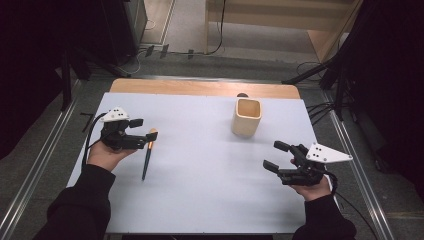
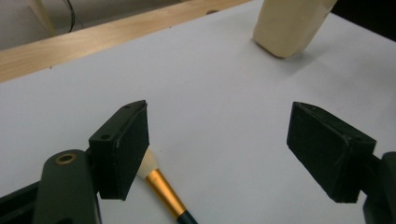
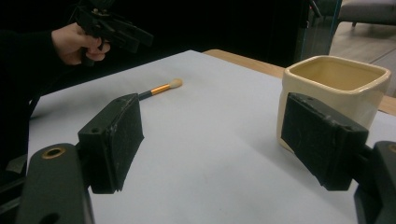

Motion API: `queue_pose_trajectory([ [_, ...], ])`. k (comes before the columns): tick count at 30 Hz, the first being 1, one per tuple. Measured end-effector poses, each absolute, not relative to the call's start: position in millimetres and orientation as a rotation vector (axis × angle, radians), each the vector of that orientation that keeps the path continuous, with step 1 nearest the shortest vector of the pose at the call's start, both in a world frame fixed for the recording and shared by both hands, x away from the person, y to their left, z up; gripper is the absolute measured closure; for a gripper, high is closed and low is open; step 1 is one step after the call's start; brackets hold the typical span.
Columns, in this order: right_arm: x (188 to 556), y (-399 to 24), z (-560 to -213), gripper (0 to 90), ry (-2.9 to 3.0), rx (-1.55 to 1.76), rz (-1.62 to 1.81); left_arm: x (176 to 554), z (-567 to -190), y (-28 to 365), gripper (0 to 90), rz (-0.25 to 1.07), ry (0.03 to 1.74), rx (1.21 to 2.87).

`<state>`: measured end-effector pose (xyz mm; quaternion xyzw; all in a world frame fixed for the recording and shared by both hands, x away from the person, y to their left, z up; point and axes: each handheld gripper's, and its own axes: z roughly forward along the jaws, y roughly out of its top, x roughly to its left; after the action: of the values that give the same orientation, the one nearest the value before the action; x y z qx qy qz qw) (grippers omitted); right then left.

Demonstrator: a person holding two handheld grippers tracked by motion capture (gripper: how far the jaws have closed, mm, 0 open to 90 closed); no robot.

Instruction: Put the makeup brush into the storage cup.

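Brush [image 1: 147,156] flat on white desk [image 1: 200,190], bristle tip just beside left hand-held gripper [image 1: 142,129], jaws spread wide, nothing between. Right hand-held gripper [image 1: 277,156] well apart at desk's other side, jaws likewise agape and empty. Farther back, cream square cup [image 1: 247,117] upright near wooden edge.

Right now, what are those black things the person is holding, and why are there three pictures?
They are grabbing tools with two black jaws each, one in each of the person's hands. The high view looks down at the table: the left tool and the right tool both hover open, holding nothing. The other two pictures come from little cameras riding on each tool, looking out between its jaws. On the white table lies a makeup brush with a gold collar and pale bristles, just under the left tool. Farther back stands a cream square cup, which looks empty.
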<state>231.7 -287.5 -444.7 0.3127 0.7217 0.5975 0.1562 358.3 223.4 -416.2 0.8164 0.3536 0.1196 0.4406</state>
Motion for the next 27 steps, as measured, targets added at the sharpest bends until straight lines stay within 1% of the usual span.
queue_pose_trajectory([
  [4, 231.8, -287.8, -444.8, 21.9, 2.066, 0.901, 1.709, 361.5, -414.2, 221.9, 22.0, 0.273, 0.945, 2.079],
  [8, 231.5, -288.4, -444.7, 21.9, 2.063, 0.903, 1.708, 362.9, -413.2, 222.4, 22.0, 0.262, 0.973, 2.096],
  [13, 231.7, -288.9, -444.9, 21.9, 2.062, 0.907, 1.707, 364.6, -412.1, 223.6, 22.1, 0.286, 1.02, 2.137],
  [18, 232.0, -288.4, -445.1, 21.9, 2.065, 0.911, 1.705, 367.1, -411.9, 221.8, 22.1, 0.254, 1.052, 2.18],
  [23, 232.4, -289.0, -445.3, 21.9, 2.064, 0.913, 1.703, 369.6, -413.2, 217.3, 22.1, 0.268, 1.097, 2.241],
  [27, 232.2, -288.9, -445.2, 21.9, 2.064, 0.915, 1.702, 371.7, -414.5, 214.9, 22.7, 0.246, 1.146, 2.258],
])
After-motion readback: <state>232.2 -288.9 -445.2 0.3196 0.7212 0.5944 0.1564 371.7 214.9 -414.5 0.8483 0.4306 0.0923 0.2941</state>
